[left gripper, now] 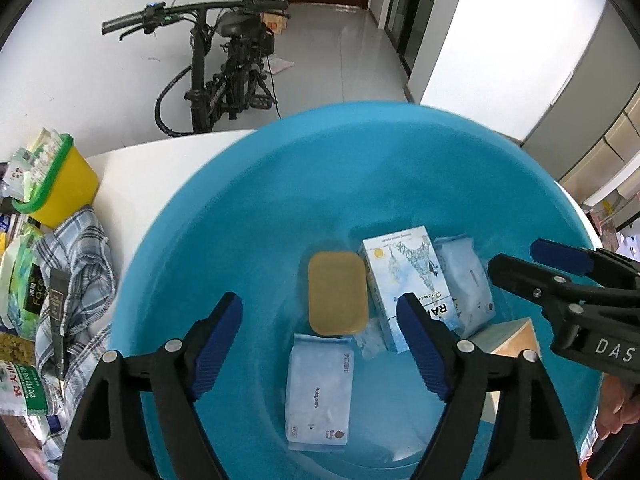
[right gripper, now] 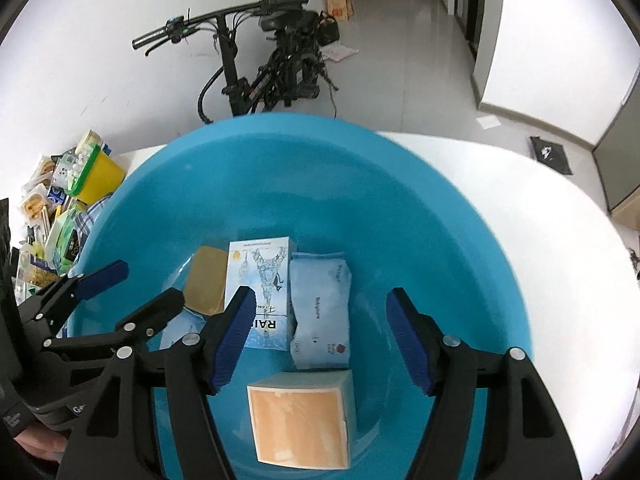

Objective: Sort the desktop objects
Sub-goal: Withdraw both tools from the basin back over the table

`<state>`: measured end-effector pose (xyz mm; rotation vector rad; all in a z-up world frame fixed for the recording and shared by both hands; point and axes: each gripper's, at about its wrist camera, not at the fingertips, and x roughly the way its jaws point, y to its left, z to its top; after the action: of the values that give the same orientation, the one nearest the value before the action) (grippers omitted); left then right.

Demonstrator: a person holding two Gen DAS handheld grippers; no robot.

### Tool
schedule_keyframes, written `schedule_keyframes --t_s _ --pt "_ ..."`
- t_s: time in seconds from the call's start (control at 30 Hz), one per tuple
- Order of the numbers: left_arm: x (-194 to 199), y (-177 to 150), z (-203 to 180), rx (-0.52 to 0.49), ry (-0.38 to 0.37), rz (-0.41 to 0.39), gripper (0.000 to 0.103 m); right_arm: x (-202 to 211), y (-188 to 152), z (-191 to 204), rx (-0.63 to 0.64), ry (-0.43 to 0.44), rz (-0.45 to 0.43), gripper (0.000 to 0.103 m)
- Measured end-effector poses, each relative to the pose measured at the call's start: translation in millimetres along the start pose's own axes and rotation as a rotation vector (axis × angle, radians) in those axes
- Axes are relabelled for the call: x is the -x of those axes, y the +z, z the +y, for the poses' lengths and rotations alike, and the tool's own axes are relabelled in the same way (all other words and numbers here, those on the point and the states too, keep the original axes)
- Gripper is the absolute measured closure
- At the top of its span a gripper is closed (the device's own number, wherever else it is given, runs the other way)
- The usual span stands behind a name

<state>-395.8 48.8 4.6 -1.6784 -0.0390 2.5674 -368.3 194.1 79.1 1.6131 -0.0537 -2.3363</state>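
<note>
A large blue basin (left gripper: 248, 208) (right gripper: 440, 216) sits on the white table. In it lie a tan flat case (left gripper: 338, 293) (right gripper: 206, 280), a light blue printed box (left gripper: 404, 276) (right gripper: 260, 280), two pale blue wipe packs (left gripper: 320, 392) (right gripper: 322, 312) and an orange-faced box (right gripper: 300, 424). My left gripper (left gripper: 320, 348) is open and empty above the basin, over the wipe pack. My right gripper (right gripper: 320, 340) is open and empty above the orange-faced box. The right gripper also shows in the left wrist view (left gripper: 516, 262).
A yellow bin with a green rim (left gripper: 60, 184) (right gripper: 96, 172), a checked cloth (left gripper: 80, 264) and several snack packets (left gripper: 20, 280) lie left of the basin. A black bicycle (left gripper: 224, 72) stands on the floor beyond the table.
</note>
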Motion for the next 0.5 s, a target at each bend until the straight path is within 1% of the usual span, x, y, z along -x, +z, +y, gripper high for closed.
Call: schedule_keyframes --t_s 0.07,0.1,0.13,0.17,0.2,0.33,0.37,0.43,0.5 --pt "4 1 1 -0.011 0.004 -0.020 0.021 10 -1 -3 -0.024 -0.011 -0.049 0.036" --pt "7 1 0 -0.018 0.015 -0.037 0.021 17 -3 -6 -0.043 -0.018 -0.087 0.034" --pt "10 0 -1 -0.023 0.025 -0.051 0.021 23 -4 -8 -0.059 -0.021 -0.123 0.027" --pt "14 -1 -2 -0.025 0.030 -0.067 0.021 30 -5 -10 -0.068 -0.017 -0.153 0.024" --pt "18 -3 -2 -0.026 0.029 -0.085 0.021 35 -5 -11 -0.070 -0.011 -0.170 0.021" --pt "33 -5 -1 -0.004 -0.009 -0.151 0.021 49 -7 -9 -0.046 -0.028 -0.210 0.021" --pt "36 -6 -1 0.003 -0.013 -0.166 0.017 53 -8 -8 -0.035 -0.038 -0.224 0.021" --pt "44 -9 -2 0.010 -0.012 -0.205 0.015 61 -11 -7 -0.027 -0.064 -0.256 0.014" --pt "51 -11 -4 -0.001 0.007 -0.230 0.015 69 -16 -6 -0.021 -0.094 -0.292 0.011"
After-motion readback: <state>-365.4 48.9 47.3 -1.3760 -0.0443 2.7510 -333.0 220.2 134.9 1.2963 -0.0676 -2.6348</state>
